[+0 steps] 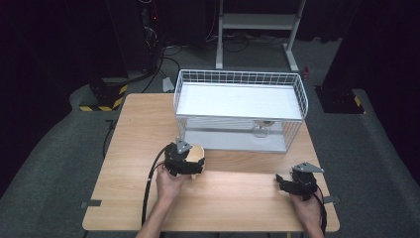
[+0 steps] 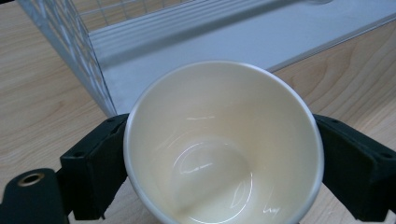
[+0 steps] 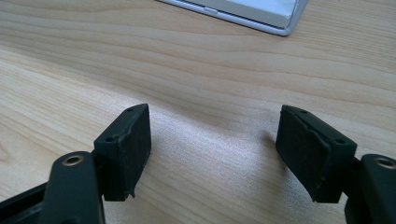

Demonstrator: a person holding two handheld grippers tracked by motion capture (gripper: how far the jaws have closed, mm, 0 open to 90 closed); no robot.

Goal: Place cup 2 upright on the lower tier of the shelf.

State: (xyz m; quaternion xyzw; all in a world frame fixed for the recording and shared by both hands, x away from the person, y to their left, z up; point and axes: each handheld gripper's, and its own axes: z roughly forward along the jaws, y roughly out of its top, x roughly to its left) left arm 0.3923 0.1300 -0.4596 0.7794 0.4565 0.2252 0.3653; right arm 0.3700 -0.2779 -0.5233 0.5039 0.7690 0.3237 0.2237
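Left gripper [image 2: 224,154] has its black fingers [image 2: 95,172] clamped on either side of a cream paper cup [image 2: 219,144], pads tight against the rim, the cup's open mouth tipped toward the camera. In the high view the cup [image 1: 197,154] sits near the front of the white wire two-tier rack [image 1: 239,110], seemingly just above the pale wooden worktop [image 1: 138,129], though contact is hard to judge. Over on the right, the right gripper [image 3: 215,149] hovers with fingers [image 3: 130,144] spread wide, nothing between them, just bare wood below.
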